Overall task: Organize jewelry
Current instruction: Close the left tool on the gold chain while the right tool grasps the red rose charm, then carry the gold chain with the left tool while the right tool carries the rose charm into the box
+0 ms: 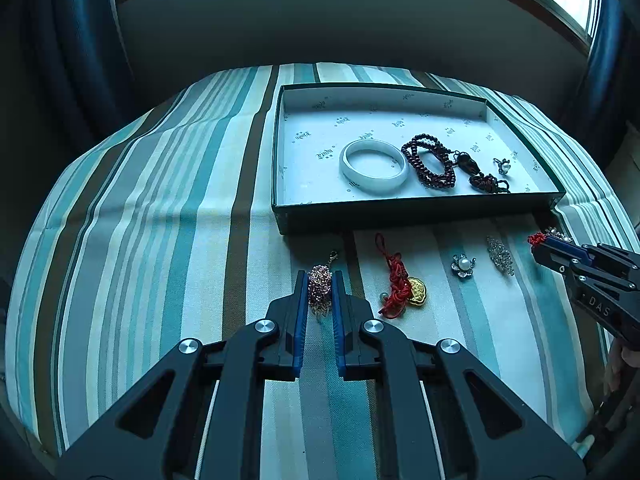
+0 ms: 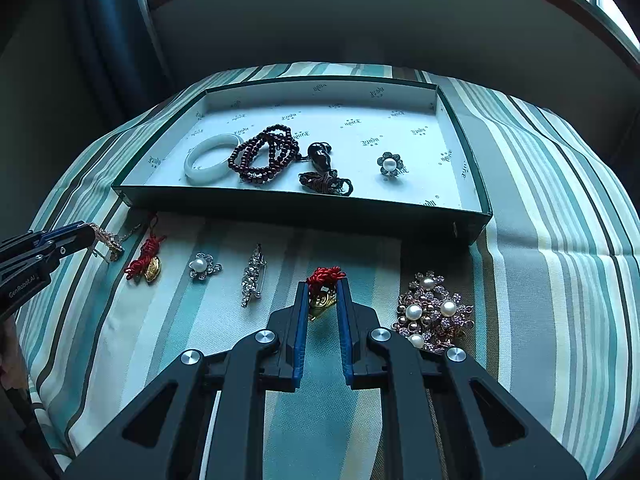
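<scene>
We have both tools loaded: the left tool [image 1: 320, 280] is closed on a pink beaded charm [image 1: 319, 285], the right tool [image 2: 323, 286] closed on a red knotted charm with a gold pendant [image 2: 325, 278]. The open box [image 1: 416, 210] lies straight ahead on the far side of each, its long axis running left to right across the striped tabletop [image 1: 160, 200]; neither tool looks clearly nearer. The box lining repeats a printed logo we cannot read; the tools read "DAS" and "GenRobot.AI".
</scene>
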`<action>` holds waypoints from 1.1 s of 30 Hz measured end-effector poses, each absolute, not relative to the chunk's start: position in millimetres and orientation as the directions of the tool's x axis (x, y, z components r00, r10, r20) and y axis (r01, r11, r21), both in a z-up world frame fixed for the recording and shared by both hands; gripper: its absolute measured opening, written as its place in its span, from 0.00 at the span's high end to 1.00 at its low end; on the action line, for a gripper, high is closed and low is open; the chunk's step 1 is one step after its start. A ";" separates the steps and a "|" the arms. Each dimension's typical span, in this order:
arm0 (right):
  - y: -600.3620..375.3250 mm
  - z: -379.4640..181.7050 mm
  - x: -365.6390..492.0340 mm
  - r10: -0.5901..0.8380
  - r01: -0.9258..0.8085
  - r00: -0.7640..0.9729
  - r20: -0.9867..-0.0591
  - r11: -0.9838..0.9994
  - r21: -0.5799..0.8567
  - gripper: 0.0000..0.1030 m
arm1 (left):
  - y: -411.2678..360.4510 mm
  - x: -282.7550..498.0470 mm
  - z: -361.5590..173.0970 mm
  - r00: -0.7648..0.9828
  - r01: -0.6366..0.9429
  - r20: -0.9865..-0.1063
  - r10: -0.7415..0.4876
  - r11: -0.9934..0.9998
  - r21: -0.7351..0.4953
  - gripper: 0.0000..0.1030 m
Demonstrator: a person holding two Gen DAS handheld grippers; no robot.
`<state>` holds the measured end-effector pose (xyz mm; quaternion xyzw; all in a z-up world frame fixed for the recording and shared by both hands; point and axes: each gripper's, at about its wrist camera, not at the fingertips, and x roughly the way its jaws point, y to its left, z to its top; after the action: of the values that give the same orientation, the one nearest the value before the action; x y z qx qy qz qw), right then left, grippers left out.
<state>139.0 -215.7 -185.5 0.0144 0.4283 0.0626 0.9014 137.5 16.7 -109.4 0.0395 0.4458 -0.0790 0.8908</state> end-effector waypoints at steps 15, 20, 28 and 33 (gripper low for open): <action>-213.7 -169.1 128.8 0.133 -0.110 0.661 -0.738 0.991 0.079 0.86 | 12.9 125.9 -81.0 0.638 0.190 -0.760 -0.122 0.982 0.002 0.89; -212.9 -159.4 124.8 0.138 -0.116 0.679 -0.722 0.990 0.079 0.86 | 11.4 122.6 -70.3 0.656 0.198 -0.743 -0.131 0.980 0.002 0.89; -211.0 -139.3 116.7 0.151 -0.130 0.709 -0.689 0.988 0.082 0.86 | 8.0 117.0 -54.0 0.680 0.210 -0.718 -0.149 0.978 -0.004 0.89; -213.3 -129.3 115.7 0.160 -0.133 0.723 -0.672 0.987 0.091 0.86 | 5.5 116.3 -43.2 0.696 0.219 -0.700 -0.161 0.976 -0.007 0.89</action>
<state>115.7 -213.3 -129.3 0.0181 0.3636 0.0788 0.9280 116.3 5.5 -43.2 0.0383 0.3762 -0.1032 0.9200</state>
